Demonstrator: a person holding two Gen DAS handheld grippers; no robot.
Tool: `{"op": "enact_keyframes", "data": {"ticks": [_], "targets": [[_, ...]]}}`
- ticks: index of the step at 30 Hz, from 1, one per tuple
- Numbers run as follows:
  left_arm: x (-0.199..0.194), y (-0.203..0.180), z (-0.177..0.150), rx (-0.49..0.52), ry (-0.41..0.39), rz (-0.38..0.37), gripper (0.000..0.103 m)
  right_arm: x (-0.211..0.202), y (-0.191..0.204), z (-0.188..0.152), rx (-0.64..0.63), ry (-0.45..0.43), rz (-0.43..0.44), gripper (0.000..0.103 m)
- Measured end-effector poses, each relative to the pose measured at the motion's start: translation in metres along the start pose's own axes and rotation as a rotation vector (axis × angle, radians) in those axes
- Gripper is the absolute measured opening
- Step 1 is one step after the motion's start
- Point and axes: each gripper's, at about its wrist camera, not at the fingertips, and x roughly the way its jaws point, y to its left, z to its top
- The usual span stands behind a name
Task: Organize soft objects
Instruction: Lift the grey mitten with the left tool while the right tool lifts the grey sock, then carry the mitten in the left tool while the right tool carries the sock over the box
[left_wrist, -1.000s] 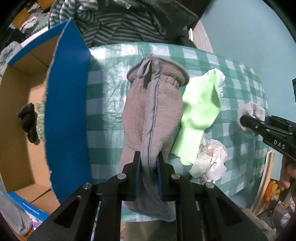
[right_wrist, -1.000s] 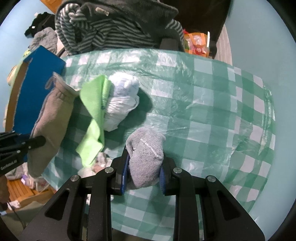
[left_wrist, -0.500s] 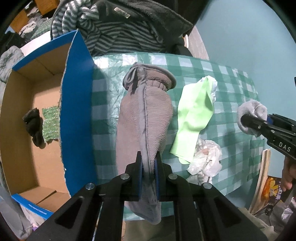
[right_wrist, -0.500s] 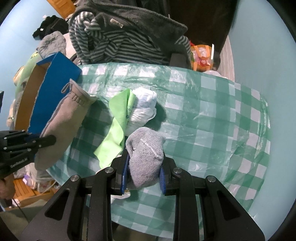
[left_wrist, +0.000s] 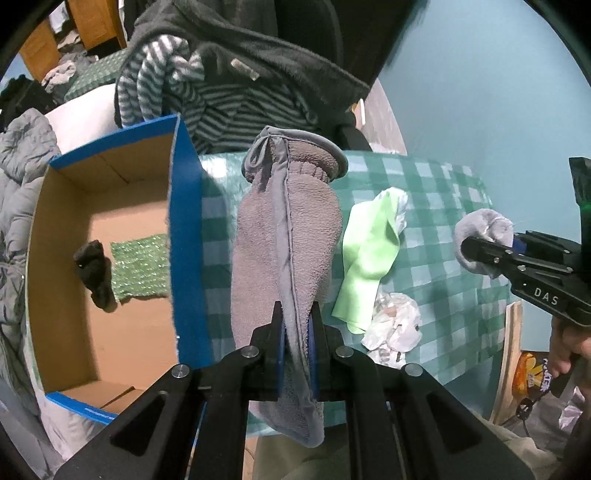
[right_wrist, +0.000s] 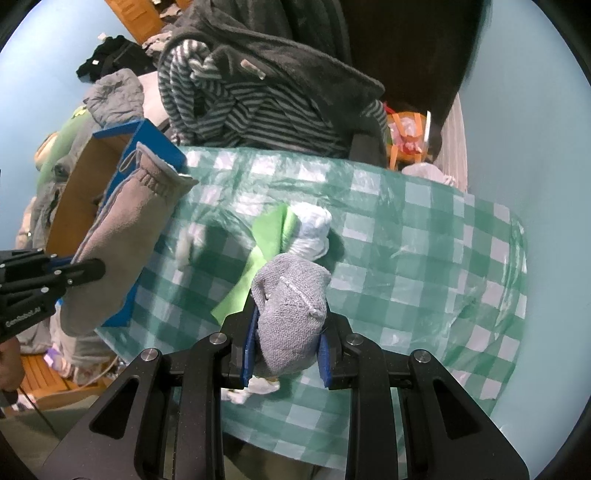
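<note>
Both grippers have lifted their catches clear of the checked table since a second ago.

Nearest, the left gripper (left_wrist: 296, 325) pinches a hanging brown fleece mitten (left_wrist: 284, 236), and the right gripper (right_wrist: 286, 347) clamps a balled grey sock (right_wrist: 291, 306). Beyond, a green cloth (left_wrist: 369, 258) and crumpled white bag (left_wrist: 393, 325) remain on the table (right_wrist: 424, 258). Farther left, the blue box (left_wrist: 183, 236) holds two items, so sorting looks partly done.

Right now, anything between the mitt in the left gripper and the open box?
Only the box's own blue side wall. The brown mitt hangs from the left gripper just right of that wall, over the checked tablecloth. The cardboard box is open on top, with a black item and green piece inside.
</note>
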Motion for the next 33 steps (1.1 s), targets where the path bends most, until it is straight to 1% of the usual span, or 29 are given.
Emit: {"op": "enact_keyframes", "data": {"ticks": [12,21,33], "targets": [[-0.042,0.009,0.003,0.007,-0.078,0.023,0.010,-0.024,0.031,0.021,-0.058,-0.049,0.021,0.025],[-0.061,0.026,0.002,-0.021,-0.118,0.037,0.010,-0.035,0.061,0.039,-0.118,-0.079,0.049,0.025],[-0.080,0.059,-0.004,-0.078,-0.153,0.048,0.010,-0.036,0.112,0.059,-0.205,-0.093,0.083,0.025]]}}
